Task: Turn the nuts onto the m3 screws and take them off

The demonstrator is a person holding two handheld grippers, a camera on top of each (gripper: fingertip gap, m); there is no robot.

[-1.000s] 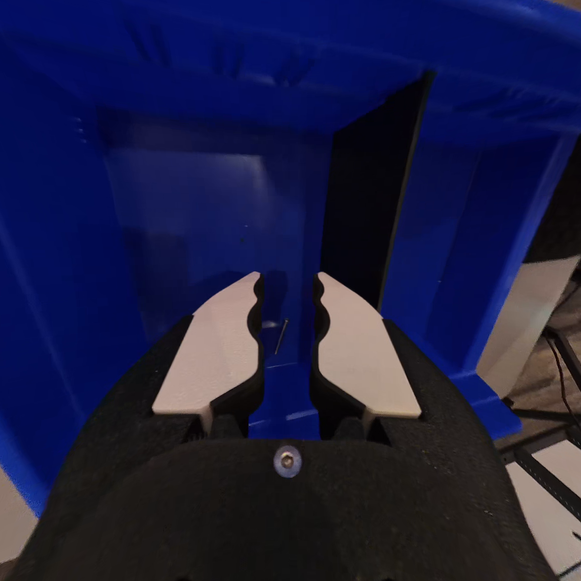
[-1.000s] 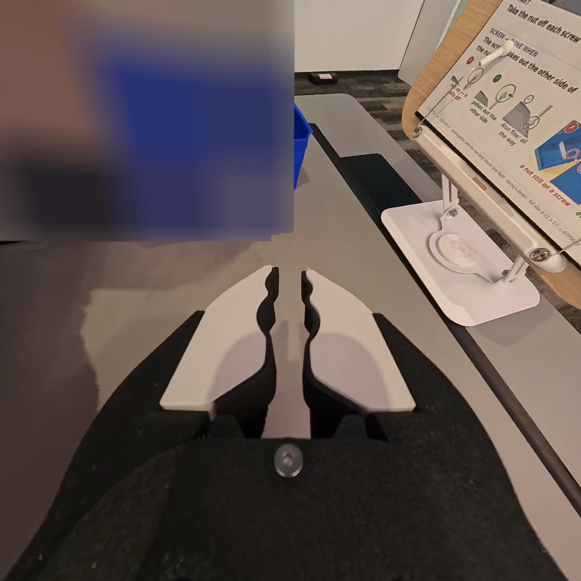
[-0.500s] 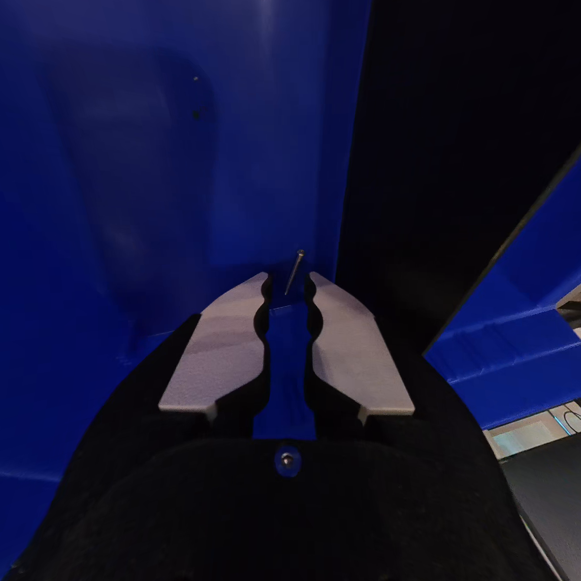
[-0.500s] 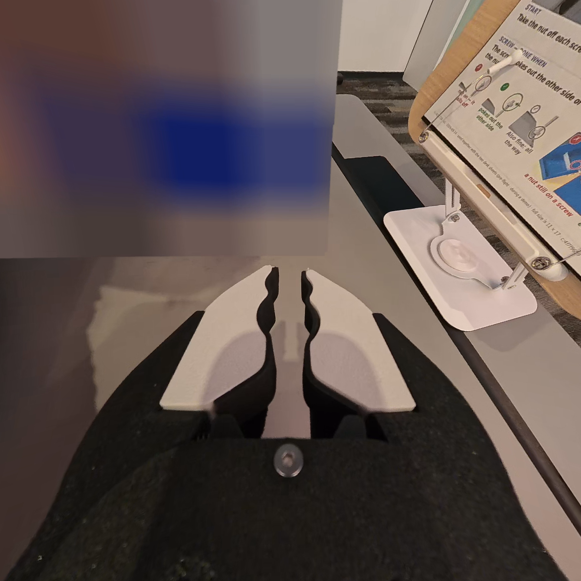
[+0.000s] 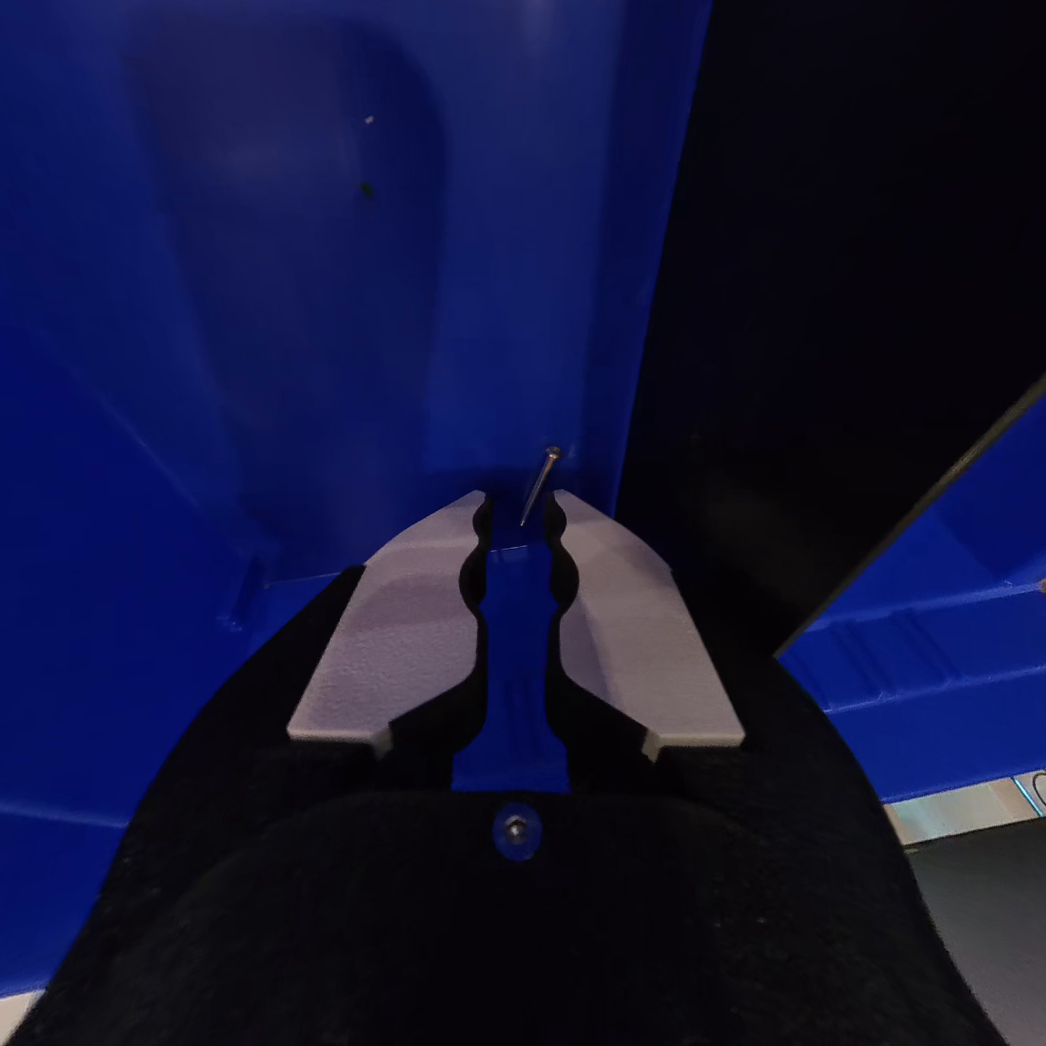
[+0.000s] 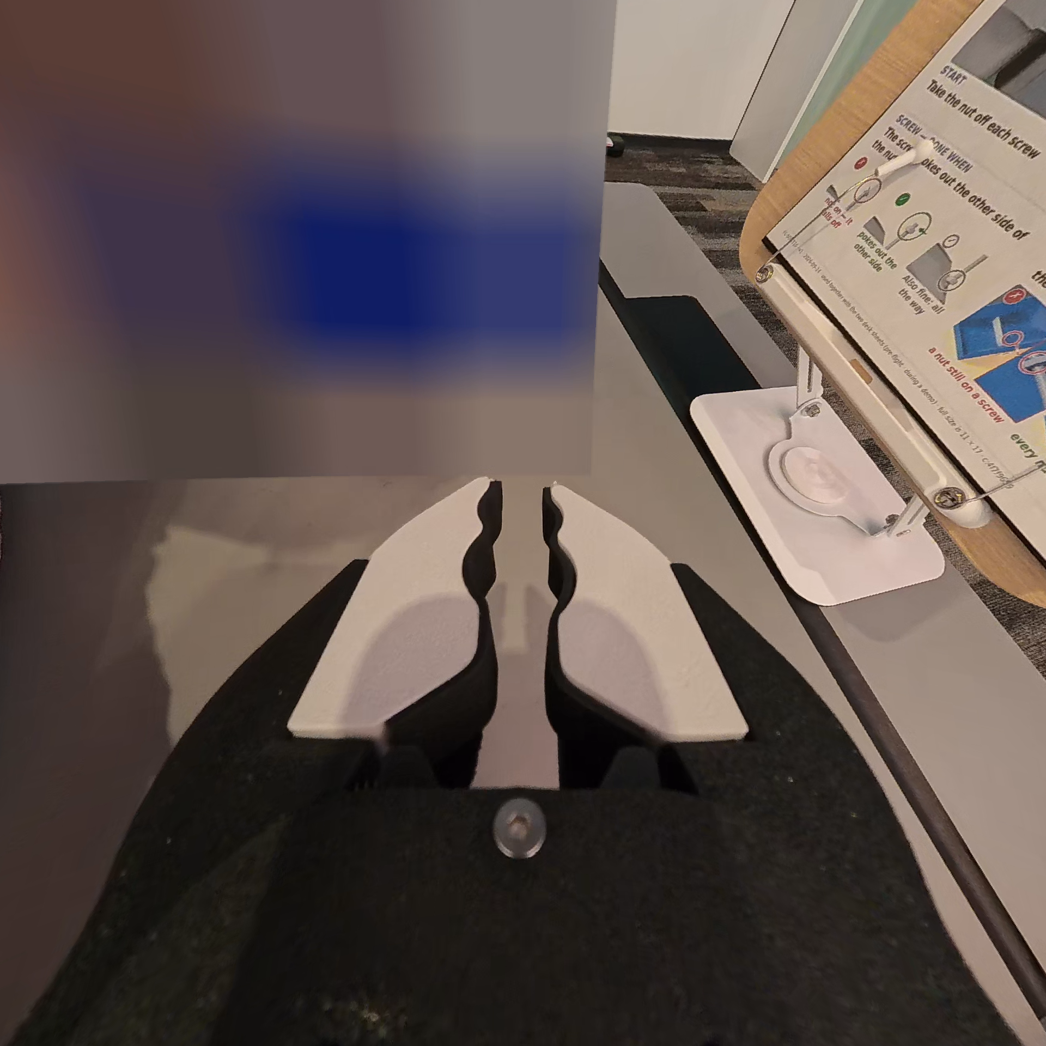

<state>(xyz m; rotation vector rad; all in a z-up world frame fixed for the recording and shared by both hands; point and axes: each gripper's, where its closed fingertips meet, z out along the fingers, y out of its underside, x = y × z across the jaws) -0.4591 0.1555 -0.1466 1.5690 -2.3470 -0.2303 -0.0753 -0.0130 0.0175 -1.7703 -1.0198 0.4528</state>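
Fingers of the left hand-held gripper sit apart inside the blue bin, tips by a thin screw. Right hand-held gripper is apart too, over the grey worktop.

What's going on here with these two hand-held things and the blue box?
A person holds a gripping tool in each hand. The left tool is reaching inside a blue bin, its fingers open around the tip of a thin screw lying beside a black divider; it has not closed on it. The right tool hovers open and empty over a grey table, near a white stand holding an instruction sheet.
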